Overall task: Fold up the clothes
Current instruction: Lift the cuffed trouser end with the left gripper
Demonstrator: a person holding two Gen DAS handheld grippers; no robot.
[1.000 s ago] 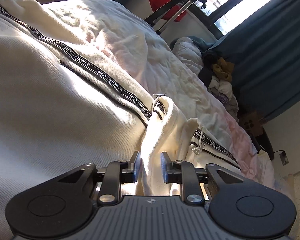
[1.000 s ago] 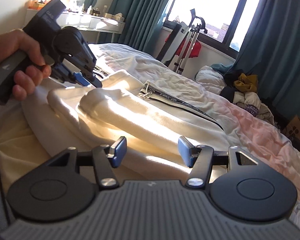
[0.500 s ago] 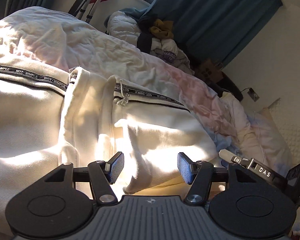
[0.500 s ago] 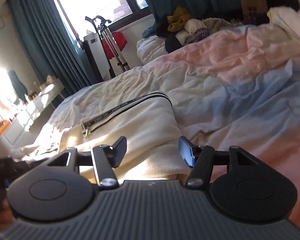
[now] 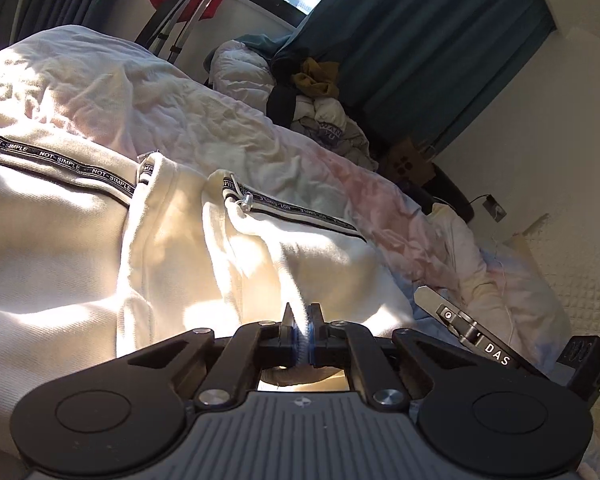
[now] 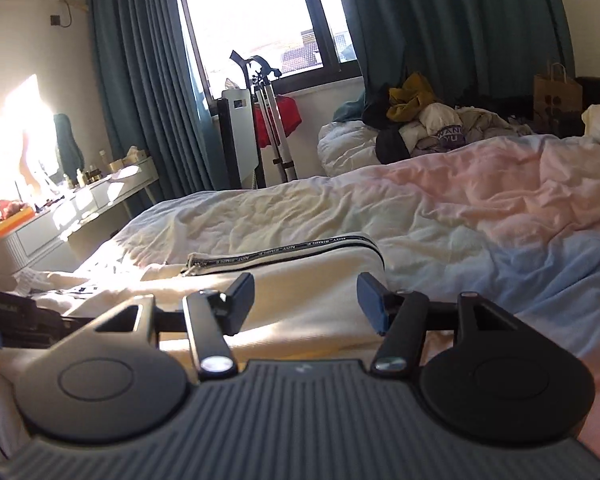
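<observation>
Left gripper [image 5: 303,330] fingers newly pinched on cream garment [image 5: 260,264] — right gripper [image 6: 306,300] fingers apart, empty

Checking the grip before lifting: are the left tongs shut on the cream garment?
Shut: the left tongs pinch a ridge of the cream garment.

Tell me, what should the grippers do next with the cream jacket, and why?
Probably close the right gripper on the cream jacket. The left gripper already pinches a fold of it, while the right one's jaws stand open over the cloth.
</observation>
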